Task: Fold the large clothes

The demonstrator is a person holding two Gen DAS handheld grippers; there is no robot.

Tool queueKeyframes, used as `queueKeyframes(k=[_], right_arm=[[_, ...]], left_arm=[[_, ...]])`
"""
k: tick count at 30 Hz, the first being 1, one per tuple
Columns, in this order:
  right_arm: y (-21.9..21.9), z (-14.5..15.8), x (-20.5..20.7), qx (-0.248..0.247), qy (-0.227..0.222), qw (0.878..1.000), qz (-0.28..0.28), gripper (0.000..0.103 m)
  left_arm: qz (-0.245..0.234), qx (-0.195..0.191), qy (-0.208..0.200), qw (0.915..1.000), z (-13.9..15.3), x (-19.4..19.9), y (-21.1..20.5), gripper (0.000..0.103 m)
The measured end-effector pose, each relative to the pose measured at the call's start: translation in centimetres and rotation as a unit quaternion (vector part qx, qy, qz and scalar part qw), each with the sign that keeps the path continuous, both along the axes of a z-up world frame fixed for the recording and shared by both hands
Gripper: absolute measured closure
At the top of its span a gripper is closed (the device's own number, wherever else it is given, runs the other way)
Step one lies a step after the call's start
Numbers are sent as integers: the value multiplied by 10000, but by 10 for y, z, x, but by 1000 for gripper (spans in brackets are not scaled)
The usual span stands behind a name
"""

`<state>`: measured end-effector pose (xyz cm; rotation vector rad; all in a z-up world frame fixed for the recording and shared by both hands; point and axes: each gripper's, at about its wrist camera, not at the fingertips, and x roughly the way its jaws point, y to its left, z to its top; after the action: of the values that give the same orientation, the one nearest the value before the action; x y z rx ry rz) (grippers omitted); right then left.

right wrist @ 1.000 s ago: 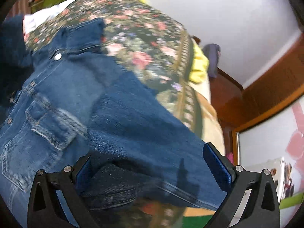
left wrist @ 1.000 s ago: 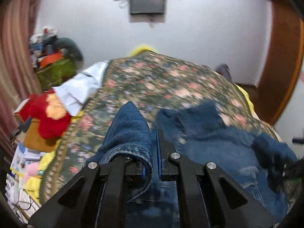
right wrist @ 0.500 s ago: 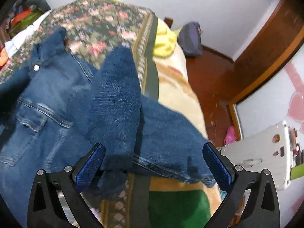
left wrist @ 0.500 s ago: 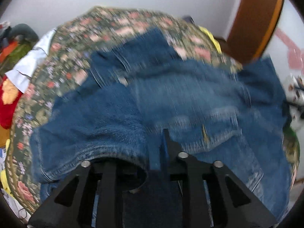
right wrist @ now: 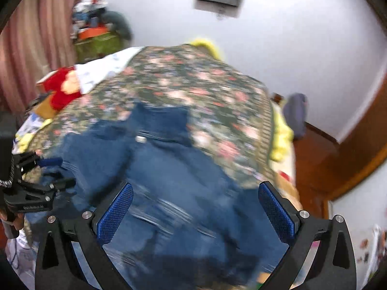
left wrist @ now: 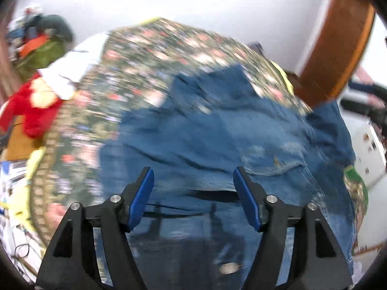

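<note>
Letting go on the left: my left gripper has its blue pads spreading apart right now, nothing pinched between them, only blurred cloth lying below the gap. My right gripper stands wide as well, its textured blue pads clear of any fabric, so both sets of fingers are empty.

Just beyond both sets of fingertips: the dark blue denim jacket, spread front-up on the bed. From the right wrist view I make out a metal button near the collar and a sleeve lying across the body on the left side. From the left wrist view a chest pocket flap shows, and the far-side edge hangs toward the edge of the bed. Everything is smeared by motion; finer seams I cannot tell.

Under the jacket: the dark floral bedspread, running on to the far wall. Off to the side, a red plush toy and a white cloth; beyond them a heap of clutter in the corner.

My reading: sleeve folds are in hand, one sleeve looks laid in, and this is the release between folds. Next move calls for picking fresh grip points, probably the hem or the other sleeve, both pads closing on one layer group, then carrying it over evenly so the denim does not bunch.
</note>
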<state>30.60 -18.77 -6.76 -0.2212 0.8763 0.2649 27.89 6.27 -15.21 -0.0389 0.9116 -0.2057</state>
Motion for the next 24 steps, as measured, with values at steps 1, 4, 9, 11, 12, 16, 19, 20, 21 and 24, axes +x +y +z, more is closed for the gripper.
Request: queueKeyframes(k=[1, 4, 9, 11, 12, 16, 19, 20, 21, 24], right_arm=[[10, -2, 5, 33, 40, 9999, 111, 0], [60, -14, 15, 143, 246, 9981, 546, 0], [132, -46, 29, 217, 770, 9914, 1036, 0], [160, -62, 33, 315, 1102, 9865, 1173, 0], [176, -71, 35, 333, 1282, 9831, 1262, 0], [220, -96, 34, 174, 1540, 9755, 1560, 0], [252, -114, 32, 14, 1643, 9688, 1857, 0], [261, -120, 31, -41, 1684, 9662, 1950, 0], [272, -129, 31, -104, 1754, 9633, 2027, 0], [291, -152, 34, -167, 2004, 9574, 2070, 7]], left_arm=[[201, 78, -87, 9997, 6, -2, 17, 34], [706, 347, -255, 9966, 13, -8, 58, 33], [1335, 535, -180, 9894, 3, -19, 117, 33], [1451, 536, -106, 9879, -6, -24, 131, 33], [1510, 528, -59, 9871, -10, -26, 137, 33], [1663, 441, 95, 9850, -28, -36, 158, 33], [1719, 381, 199, 9842, -38, -39, 165, 33], [1722, 345, 233, 9842, -41, -40, 166, 33], [1720, 298, 277, 9843, -45, -40, 167, 33], [1703, 203, 415, 9843, -56, -40, 170, 33]])
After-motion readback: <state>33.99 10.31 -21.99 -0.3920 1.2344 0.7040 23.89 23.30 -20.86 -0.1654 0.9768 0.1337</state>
